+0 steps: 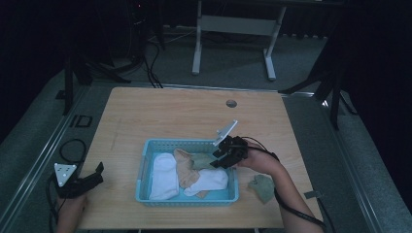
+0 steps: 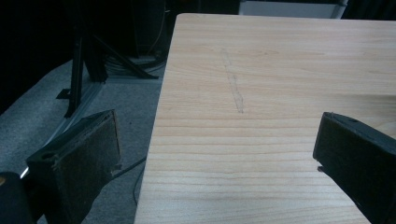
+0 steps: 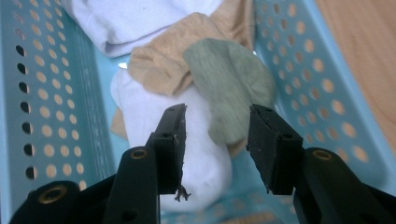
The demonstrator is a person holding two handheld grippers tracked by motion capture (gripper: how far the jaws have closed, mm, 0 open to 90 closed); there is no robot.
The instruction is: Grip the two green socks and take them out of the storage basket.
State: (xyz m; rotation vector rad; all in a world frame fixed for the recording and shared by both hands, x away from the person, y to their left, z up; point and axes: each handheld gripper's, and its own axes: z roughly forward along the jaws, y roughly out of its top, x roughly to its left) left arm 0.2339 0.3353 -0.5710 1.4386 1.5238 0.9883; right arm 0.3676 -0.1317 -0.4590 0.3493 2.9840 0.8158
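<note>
Green sock (image 3: 231,88) lying in the right end of the light-blue perforated basket (image 1: 145,160), draped partly over a tan sock (image 3: 163,60) and a white sock (image 3: 187,154); a second white sock (image 1: 163,175) lies along the basket's left side. Right tongs (image 3: 215,135) hover just above the green sock, jaws parted to a moderate gap with nothing between them, the sock's lower edge visible through the gap. A second green sock (image 1: 262,187) rests on the wooden surface (image 1: 194,111) just outside the basket's right wall, beside the person's right forearm. Left tongs (image 2: 215,154) are held at the surface's near left edge, well apart from the basket, jaws wide and empty.
</note>
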